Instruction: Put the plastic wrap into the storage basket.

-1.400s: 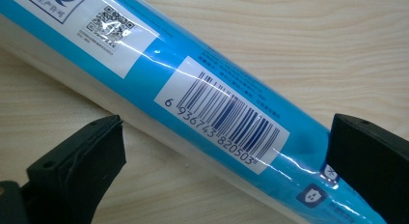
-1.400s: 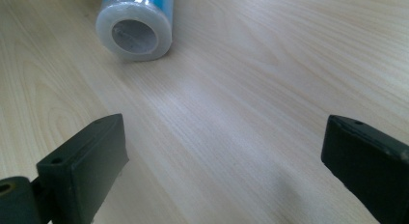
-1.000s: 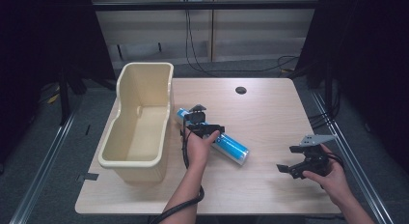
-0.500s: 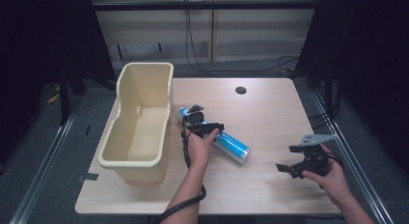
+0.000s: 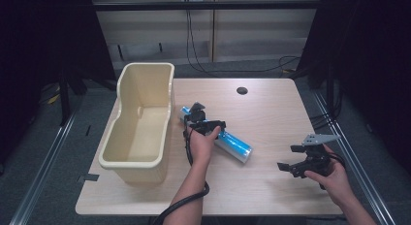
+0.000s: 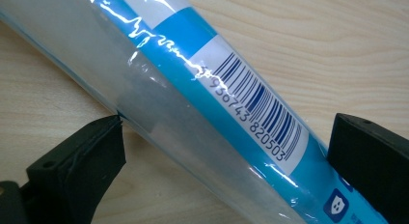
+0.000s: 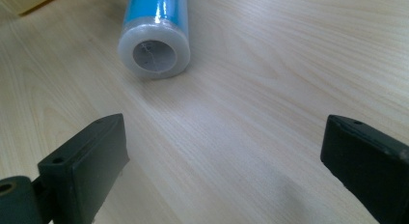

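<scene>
My left tool (image 5: 202,119) sat over the roll (image 5: 231,143), near its far end, close beside the bin (image 5: 138,159). In the left gripper view its 2 jaws stood on either side of the roll (image 6: 207,103): the left jaw's tip touched the clear wrap, and the right jaw lay against the blue band by the barcode (image 6: 258,108). I held the roll between them, though I could not tell how hard they pressed. The roll lay flat on the counter (image 5: 271,106), slanting from the bin's side toward the middle, its near end pointing at my right hand.

My right tool (image 5: 298,167) hung above the counter near the right edge, well apart from the roll, with its jaws spread and nothing between them. In the right gripper view I saw the roll's open end (image 7: 154,52), a white ring around a hollow core, ahead of the left jaw, and bare wood (image 7: 270,89) between the 2 jaws.

The bin stood on the counter's left side, its tall back wall away from me.
</scene>
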`<state>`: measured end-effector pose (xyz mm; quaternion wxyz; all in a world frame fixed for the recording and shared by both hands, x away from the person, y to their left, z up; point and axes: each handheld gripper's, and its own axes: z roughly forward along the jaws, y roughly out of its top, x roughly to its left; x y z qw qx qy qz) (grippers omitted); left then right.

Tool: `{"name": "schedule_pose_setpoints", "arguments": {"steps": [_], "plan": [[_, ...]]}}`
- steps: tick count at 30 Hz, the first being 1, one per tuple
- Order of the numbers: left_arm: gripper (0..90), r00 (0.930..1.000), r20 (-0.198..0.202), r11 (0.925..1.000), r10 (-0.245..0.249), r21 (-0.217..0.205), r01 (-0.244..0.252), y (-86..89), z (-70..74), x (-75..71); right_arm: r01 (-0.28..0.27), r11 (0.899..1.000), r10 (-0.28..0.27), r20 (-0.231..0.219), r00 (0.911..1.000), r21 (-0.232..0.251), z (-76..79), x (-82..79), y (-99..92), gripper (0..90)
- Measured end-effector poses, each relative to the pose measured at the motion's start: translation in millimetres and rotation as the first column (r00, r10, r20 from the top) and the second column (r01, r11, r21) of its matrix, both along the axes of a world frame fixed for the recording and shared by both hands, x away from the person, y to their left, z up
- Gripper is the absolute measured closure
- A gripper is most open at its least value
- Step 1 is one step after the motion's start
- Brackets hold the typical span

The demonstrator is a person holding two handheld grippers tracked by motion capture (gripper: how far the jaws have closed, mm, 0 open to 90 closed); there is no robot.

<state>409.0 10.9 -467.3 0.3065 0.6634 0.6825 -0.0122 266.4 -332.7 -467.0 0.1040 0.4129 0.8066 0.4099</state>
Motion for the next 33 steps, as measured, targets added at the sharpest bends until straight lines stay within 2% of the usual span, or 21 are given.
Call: {"name": "schedule_pose_setpoints", "arguments": {"steps": [3,8,12,16,19,20,23,26,28,30,31,33], "plan": [[0.0,0.9998,-0.007,0.9991,0.017,-0.04,-0.017,0.5,-4.2,1.6,0.004,1.0,-0.004,0.004,1.0,0.008,0.4,-0.4,1.1,2.4],[0.0,0.9989,-0.046,0.9993,-0.005,-0.038,0.003,1.8,-2.8,6.3,0.003,1.0,-0.003,0.0,1.0,-0.001,-0.3,-0.5,1.0,2.5],[0.0,0.9988,-0.044,0.9985,-0.022,-0.052,0.02,3.2,-3.6,7.7,0.002,1.0,-0.002,0.007,1.0,0.001,0.4,-1.0,0.4,2.5],[0.4,0.9974,-0.06,0.9978,-0.038,-0.056,0.035,6.2,-1.9,7.2,0.002,1.0,-0.002,0.003,1.0,0.009,0.3,-0.7,-0.3,2.5],[2.1,0.9932,-0.077,0.996,-0.087,-0.027,0.085,10.5,3.7,7.1,0.001,1.0,-0.001,0.004,1.0,0.008,0.3,-0.6,-0.5,2.5],[2.7,0.9928,-0.08,0.9959,-0.089,-0.022,0.087,10.7,5.3,6.5,0.006,1.0,-0.006,0.003,1.0,0.011,0.4,-0.5,-0.2,2.5],[3.0,0.995,-0.067,0.9971,-0.074,-0.023,0.072,9.3,4.4,5.3,0.002,1.0,-0.002,0.002,1.0,0.008,0.2,0.4,0.2,2.4],[2.1,0.9979,-0.053,0.998,-0.037,-0.054,0.034,7.2,-1.3,6.0,0.003,1.0,-0.003,0.002,1.0,0.012,0.9,0.0,0.6,2.5],[1.6,0.9982,-0.058,0.9968,-0.015,-0.079,0.011,5.4,-4.6,7.0,0.003,1.0,-0.003,0.0,1.0,0.015,1.2,-0.6,-0.1,2.4],[0.9,0.9985,-0.053,0.9965,-0.013,-0.083,0.008,3.4,-6.5,8.3,0.006,1.0,-0.006,0.001,1.0,0.018,0.8,-0.4,-1.4,2.4],[0.8,0.9982,-0.059,0.9965,0.01,-0.082,-0.015,0.8,-6.8,8.8,0.012,1.0,-0.012,0.002,0.9999,0.019,0.6,-0.4,-1.8,2.4],[0.0,0.9975,-0.071,0.997,0.002,-0.077,-0.008,-0.6,-8.0,9.8,0.016,1.0,-0.016,-0.002,0.9999,0.022,0.5,-0.2,-2.5,2.4]]}}
